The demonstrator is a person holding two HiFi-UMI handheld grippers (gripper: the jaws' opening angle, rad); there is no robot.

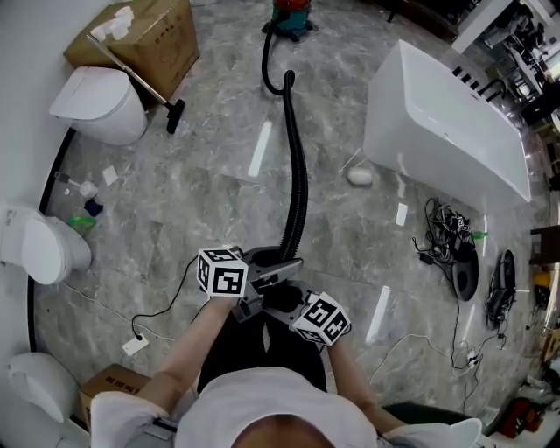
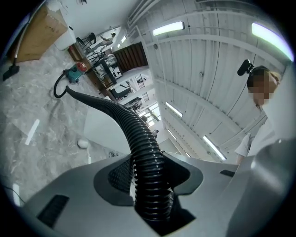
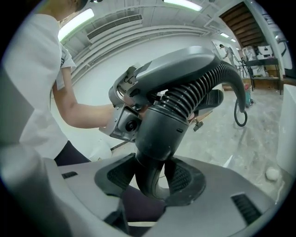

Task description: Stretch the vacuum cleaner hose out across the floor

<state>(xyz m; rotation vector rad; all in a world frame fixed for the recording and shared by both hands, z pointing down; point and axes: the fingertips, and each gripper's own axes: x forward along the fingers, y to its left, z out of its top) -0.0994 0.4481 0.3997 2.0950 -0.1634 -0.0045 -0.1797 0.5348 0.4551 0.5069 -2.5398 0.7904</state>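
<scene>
A: Any readable labels?
B: Only the square markers on each gripper's cube. Print on the cardboard box (image 1: 144, 39) at the floor's far left corner is too small to read.
A: Claws?
B: Right gripper (image 3: 152, 180) is clenched on the hose's smooth end cuff (image 3: 159, 132), nearest the person. Left gripper (image 2: 150, 187) sits just beyond, clenched on the ribbed hose (image 2: 138, 139), pads against both sides.
A: Hose run?
B: It leaves the left jaws and runs nearly straight across the marble floor (image 1: 192, 184), between toilet (image 1: 96, 105) and bathtub (image 1: 446, 122). It curls into one loop and ends at the vacuum cleaner (image 1: 289, 13) at the far edge.
</scene>
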